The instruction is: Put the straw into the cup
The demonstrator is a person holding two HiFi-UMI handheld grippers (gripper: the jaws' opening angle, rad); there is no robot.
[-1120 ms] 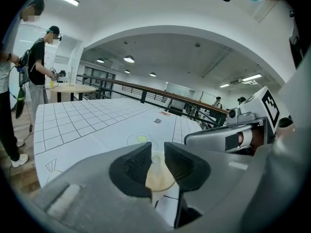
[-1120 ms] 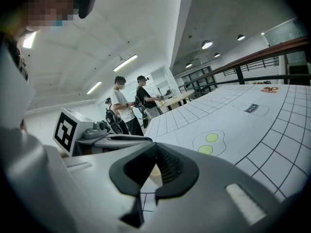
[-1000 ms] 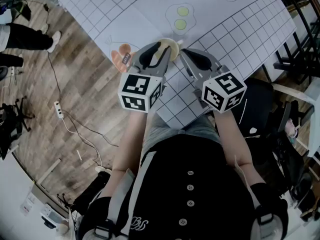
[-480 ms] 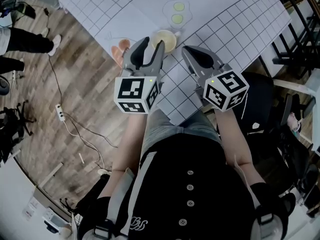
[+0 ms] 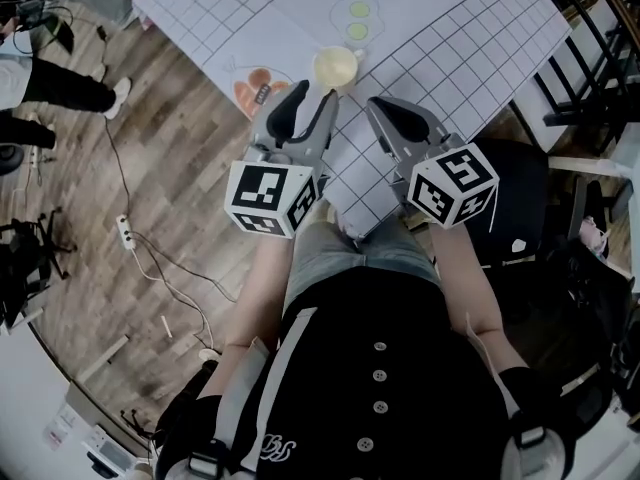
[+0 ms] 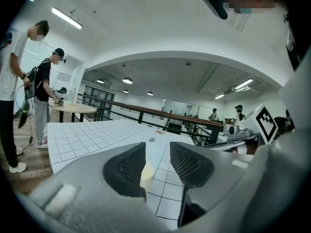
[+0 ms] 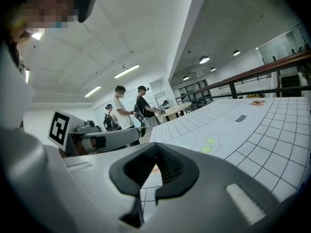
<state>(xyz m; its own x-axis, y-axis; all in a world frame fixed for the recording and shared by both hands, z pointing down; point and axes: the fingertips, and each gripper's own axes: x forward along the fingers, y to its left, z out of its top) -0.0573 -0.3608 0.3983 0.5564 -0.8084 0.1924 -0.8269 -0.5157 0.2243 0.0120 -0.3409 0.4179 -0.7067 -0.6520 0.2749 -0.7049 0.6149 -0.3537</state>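
Note:
A cream cup (image 5: 336, 66) stands upright on the white gridded table sheet (image 5: 470, 38), near its front edge. My left gripper (image 5: 316, 93) hovers just short of the cup with its jaws open. In the left gripper view the cup (image 6: 146, 174) shows low in the gap of that gripper (image 6: 158, 154), and the pads do not touch it. My right gripper (image 5: 378, 108) is beside it on the right, shut, with nothing visible between its fingertips (image 7: 156, 148). I cannot make out a straw in any view.
Green circles (image 5: 355, 20) and an orange picture (image 5: 258, 83) are printed on the sheet near the cup. Wooden floor with cables (image 5: 140, 248) lies to the left, where people stand (image 6: 43, 96). A black chair frame (image 5: 590, 78) is at the right.
Both grippers have drawn back from the cup toward the person. The left jaws, which were around the cup, have opened and left it standing on the sheet.

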